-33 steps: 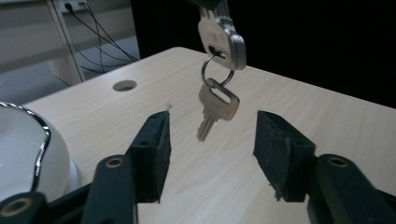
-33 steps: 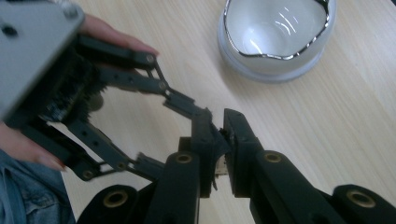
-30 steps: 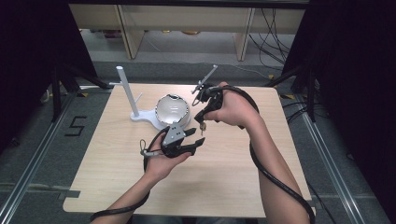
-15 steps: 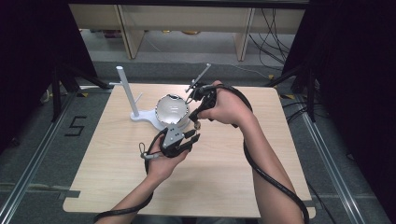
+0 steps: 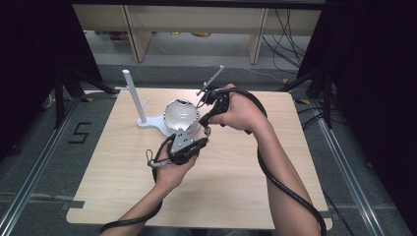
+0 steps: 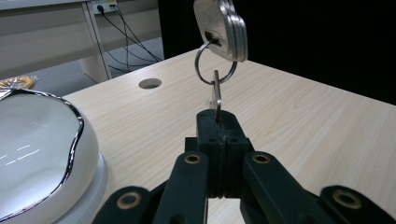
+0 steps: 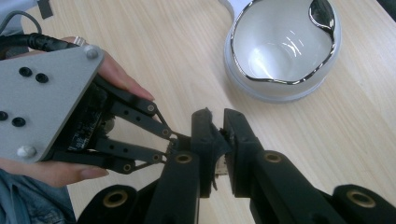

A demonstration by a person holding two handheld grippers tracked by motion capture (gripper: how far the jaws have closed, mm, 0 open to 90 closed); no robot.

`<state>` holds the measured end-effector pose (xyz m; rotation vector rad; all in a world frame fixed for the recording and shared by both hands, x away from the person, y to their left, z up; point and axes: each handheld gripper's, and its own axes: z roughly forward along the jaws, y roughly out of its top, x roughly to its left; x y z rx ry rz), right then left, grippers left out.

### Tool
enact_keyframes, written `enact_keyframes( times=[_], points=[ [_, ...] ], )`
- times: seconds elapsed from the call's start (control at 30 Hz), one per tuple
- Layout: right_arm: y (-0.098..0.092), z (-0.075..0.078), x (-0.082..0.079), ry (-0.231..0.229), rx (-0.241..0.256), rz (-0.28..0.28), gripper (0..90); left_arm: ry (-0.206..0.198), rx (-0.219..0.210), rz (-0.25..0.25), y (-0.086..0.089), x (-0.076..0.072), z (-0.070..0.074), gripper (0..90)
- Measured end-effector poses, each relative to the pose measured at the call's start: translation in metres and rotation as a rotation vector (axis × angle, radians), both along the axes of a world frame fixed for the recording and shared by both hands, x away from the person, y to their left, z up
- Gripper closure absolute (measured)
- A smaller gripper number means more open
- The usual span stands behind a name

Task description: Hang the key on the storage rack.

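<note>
left tool [image 6: 219, 122]: pressed together on one key [image 6: 216, 95], pinching it edge-up so the ring [image 6: 215, 65] and the other keys [image 6: 220, 27] stand above its tip, over the worktop [image 6: 303, 121].
right tool [image 7: 218, 137]: nearly pressed together on something small and pale; probably those upper keys, but i cannot tell.
white dish [image 5: 181, 117]: far-left of both tools, beside a white post [image 5: 134, 95]; likely where keys belong.
</note>
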<state>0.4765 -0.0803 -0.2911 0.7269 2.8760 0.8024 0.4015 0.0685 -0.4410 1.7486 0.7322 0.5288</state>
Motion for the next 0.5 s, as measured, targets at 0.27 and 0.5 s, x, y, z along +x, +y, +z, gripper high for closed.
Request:
enact_keyframes(
  times=[0.27, 0.5],
  points=[
    [0.001, 0.0029, 0.0001, -0.001, 0.007, 0.004, 83.9, -0.014, -0.025, 0.011, 0.0013, 0.0032, -0.0012, 82.4],
    [0.0038, 0.0035, 0.0002, -0.001, 0.009, 0.008, 83.8, -0.046, -0.039, 0.01, -0.0007, 0.0044, -0.0014, 86.2]
  ],
)
